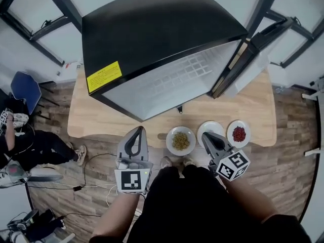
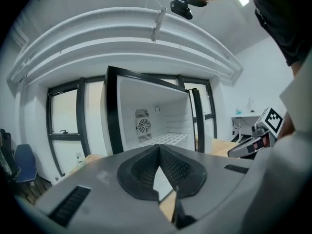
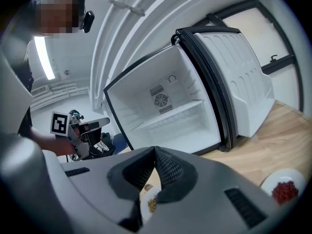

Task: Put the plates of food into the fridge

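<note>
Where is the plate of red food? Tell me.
In the head view the plate of red food is rightmost of three plates along the near edge of the table, just right of the right tongs.

Fridge [image 3: 161, 104] open; door [image 3: 239, 77] swung aside.

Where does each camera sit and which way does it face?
Head view: on the person's head, looking steeply down at the open fridge, table and plates; arms, left hand-held gripper and right hand-held gripper show.
Left gripper view: on the left hand-held gripper, facing into the fridge; its shut jaws in front.
Right gripper view: on the right hand-held gripper, facing fridge and door; its shut jaws in front.
Shared: both gripper views show the fridge's fan and each other's hand-held gripper.
</note>
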Demonstrator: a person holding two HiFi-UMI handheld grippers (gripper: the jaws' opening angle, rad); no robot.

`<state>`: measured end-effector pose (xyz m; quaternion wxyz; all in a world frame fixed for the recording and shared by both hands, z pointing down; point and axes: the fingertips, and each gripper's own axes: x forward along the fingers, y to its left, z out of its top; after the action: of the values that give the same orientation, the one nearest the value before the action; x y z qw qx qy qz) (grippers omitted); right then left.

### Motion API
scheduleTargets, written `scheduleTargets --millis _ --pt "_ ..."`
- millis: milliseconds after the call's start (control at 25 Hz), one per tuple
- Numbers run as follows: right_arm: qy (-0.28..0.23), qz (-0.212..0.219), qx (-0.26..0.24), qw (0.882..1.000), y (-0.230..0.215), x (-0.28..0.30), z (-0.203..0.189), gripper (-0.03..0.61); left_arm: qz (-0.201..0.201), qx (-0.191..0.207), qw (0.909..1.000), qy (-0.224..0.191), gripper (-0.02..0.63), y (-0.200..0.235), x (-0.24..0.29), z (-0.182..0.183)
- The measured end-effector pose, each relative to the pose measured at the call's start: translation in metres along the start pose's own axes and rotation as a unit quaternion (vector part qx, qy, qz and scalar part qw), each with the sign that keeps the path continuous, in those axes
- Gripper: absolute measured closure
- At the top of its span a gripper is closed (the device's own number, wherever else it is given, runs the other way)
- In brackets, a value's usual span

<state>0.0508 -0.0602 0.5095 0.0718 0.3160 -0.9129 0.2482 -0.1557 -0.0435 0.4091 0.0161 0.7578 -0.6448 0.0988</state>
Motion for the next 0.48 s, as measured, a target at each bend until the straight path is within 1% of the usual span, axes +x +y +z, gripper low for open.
scheduleTargets --millis 200,320,480 --pt "-0.012 -0.032 0.024 0.999 0.0 0.002 -0.026 0.557 -0.047 -0.009 0.9988 -0.013 0.609 -0.005 0.013 -0.015" --pt "-0.017 -0.054 0.042 0.998 0.001 -0.002 -0.046 0.557 -0.07 -0.015 0.9973 -0.014 0.609 -0.005 0.017 -0.027" --pt "-0.009 -0.07 0.056 0.996 0.005 -0.005 -0.079 0.555 -0.101 -0.003 0.9948 -0.018 0.609 -0.008 0.025 -0.043"
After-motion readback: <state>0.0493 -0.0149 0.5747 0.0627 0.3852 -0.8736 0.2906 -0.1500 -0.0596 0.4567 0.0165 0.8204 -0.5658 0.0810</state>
